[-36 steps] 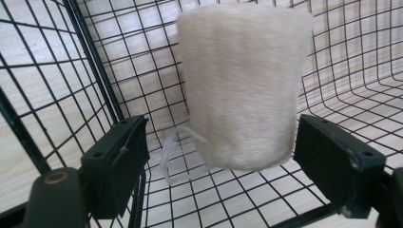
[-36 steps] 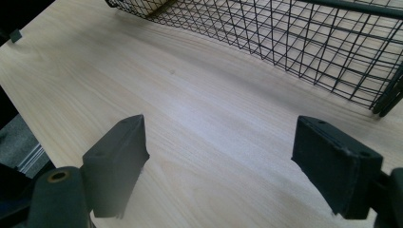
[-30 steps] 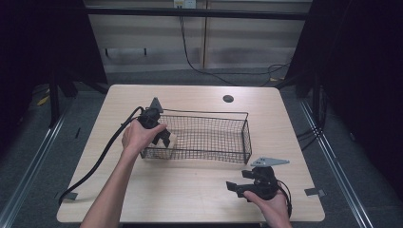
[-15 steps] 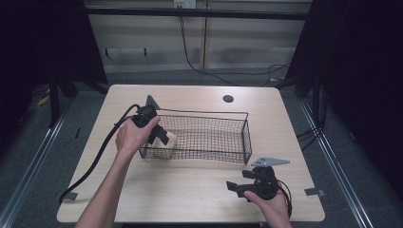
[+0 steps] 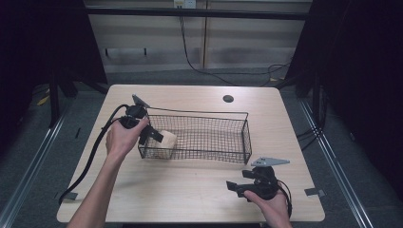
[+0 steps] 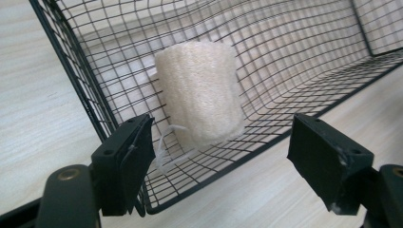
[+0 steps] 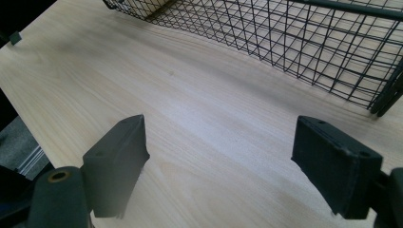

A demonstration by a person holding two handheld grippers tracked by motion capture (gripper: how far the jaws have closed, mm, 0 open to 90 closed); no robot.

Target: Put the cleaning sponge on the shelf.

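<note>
A cream loofah cylinder (image 5: 164, 142) lies inside the left end of a black wire basket (image 5: 204, 113) on the wooden table (image 5: 180, 194). My left gripper (image 5: 153, 135) hovers at that end of the basket, held in a hand. In the left gripper view the jaws of the left gripper (image 6: 223, 140) stand wide open. The loofah (image 6: 199, 92) lies beyond them, apart from both, against the basket's mesh (image 6: 309, 47). My right gripper (image 5: 234, 187) rests low near the table's front right and points left. Its jaws are open over bare wood in the right gripper view (image 7: 218, 142).
The basket's near wall (image 7: 309, 42) runs just ahead of the right gripper. A thick black cable (image 5: 92, 154) trails from the left gripper off the table's left front. A round hole (image 5: 228, 99) sits near the table's far edge.
My left gripper has drawn back a little to the left at the basket's left end. The loofah stays in the basket. The right gripper has not moved.
</note>
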